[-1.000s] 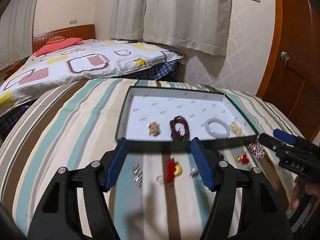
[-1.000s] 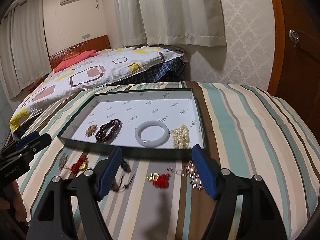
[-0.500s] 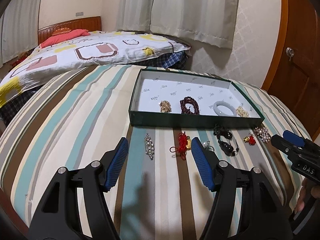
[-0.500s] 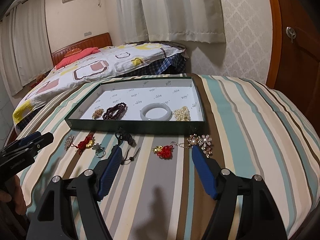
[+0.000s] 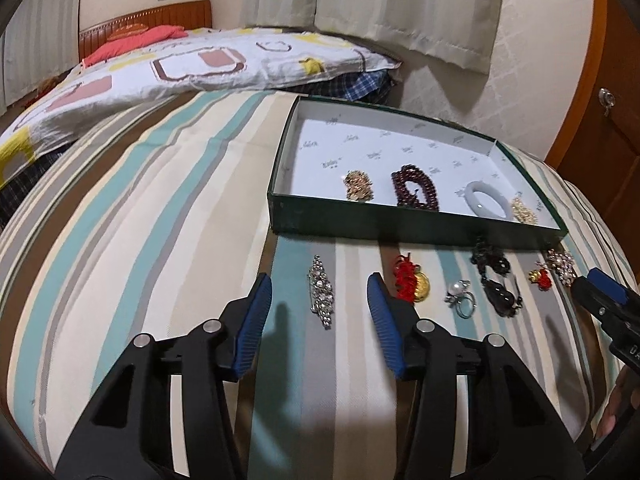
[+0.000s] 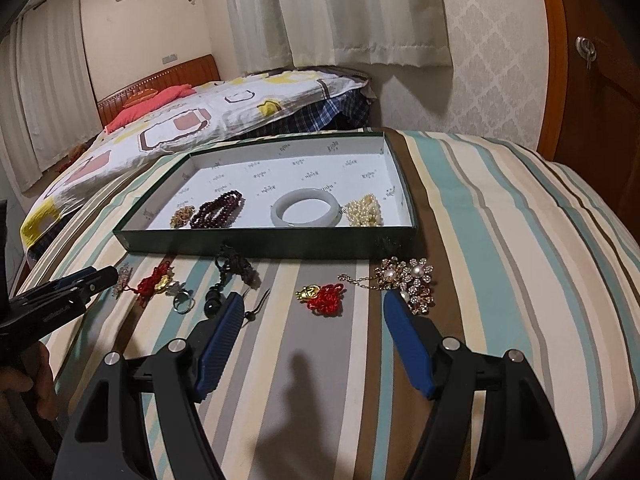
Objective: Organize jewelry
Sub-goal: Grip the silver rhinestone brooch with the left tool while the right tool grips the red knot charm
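Left tongs [image 5: 320, 312] wide open, empty, straddling a silver brooch [image 5: 322, 294] on the striped bed [image 5: 160, 200]. Right tongs [image 6: 312, 328] wide open, empty, near a red knot charm [image 6: 324, 298] and flower brooch [image 6: 412, 280]. Beyond, green tray [image 6: 256, 246] holding bangle [image 6: 306, 208], dark beads [image 6: 218, 210].

Right gripper [image 6: 314, 312] jaws apart, nothing between, hovering over striped cloth [image 6: 500, 240]. Red knot charm [image 6: 322, 298] at 12 o'clock of gripper; flower brooch [image 6: 410, 280] at 1 o'clock. Box [image 6: 256, 242] beyond holds pale bangle [image 6: 306, 212] and dark red beads [image 6: 218, 208]. Left gripper [image 6: 100, 278] at 9 o'clock.
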`<control>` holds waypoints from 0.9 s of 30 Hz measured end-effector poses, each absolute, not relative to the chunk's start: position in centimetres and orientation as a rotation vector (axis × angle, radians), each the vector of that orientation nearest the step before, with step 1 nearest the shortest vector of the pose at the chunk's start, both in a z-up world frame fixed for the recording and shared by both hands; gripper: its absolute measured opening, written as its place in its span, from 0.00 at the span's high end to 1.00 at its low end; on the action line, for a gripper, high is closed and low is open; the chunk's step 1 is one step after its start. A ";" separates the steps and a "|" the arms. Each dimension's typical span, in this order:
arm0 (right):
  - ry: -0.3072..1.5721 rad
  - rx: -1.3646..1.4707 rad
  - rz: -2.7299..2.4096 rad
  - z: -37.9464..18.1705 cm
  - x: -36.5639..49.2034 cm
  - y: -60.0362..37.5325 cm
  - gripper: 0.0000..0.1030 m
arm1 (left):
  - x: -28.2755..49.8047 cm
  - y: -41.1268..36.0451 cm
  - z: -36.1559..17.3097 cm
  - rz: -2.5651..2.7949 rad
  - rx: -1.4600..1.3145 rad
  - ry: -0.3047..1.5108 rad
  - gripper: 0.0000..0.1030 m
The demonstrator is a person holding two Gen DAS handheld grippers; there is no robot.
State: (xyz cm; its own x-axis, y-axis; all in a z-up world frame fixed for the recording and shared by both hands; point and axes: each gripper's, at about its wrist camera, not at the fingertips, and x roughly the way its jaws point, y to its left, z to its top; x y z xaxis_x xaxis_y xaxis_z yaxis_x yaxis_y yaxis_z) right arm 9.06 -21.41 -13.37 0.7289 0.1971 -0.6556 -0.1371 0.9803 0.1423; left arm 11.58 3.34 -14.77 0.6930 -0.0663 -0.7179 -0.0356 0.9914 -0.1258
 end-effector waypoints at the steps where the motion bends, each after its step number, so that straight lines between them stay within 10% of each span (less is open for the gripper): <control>1: 0.734 0.088 0.185 -13.4 9.2 -21.4 0.32 | 11.8 3.4 -14.9 -0.016 -0.134 0.813 0.57; 13: 0.767 0.101 0.182 -14.4 10.2 -21.7 0.32 | 12.7 3.4 -16.0 -0.023 -0.093 0.839 0.87; 24: 0.795 0.086 0.177 -15.0 11.1 -21.7 0.32 | 12.4 3.6 -15.3 -0.024 -0.103 0.816 0.87; 27: 0.820 0.083 0.187 -15.4 11.7 -21.4 0.46 | 12.3 3.7 -14.9 -0.021 -0.104 0.807 0.87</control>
State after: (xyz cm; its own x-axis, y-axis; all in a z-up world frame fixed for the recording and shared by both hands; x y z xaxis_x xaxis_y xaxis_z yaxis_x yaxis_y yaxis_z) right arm 11.71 -21.43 -15.39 0.6666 0.1976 -0.7187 -0.1337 0.9803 0.1455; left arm 12.32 3.71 -14.92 0.6915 -0.0587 -0.7200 -0.0205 0.9947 -0.1008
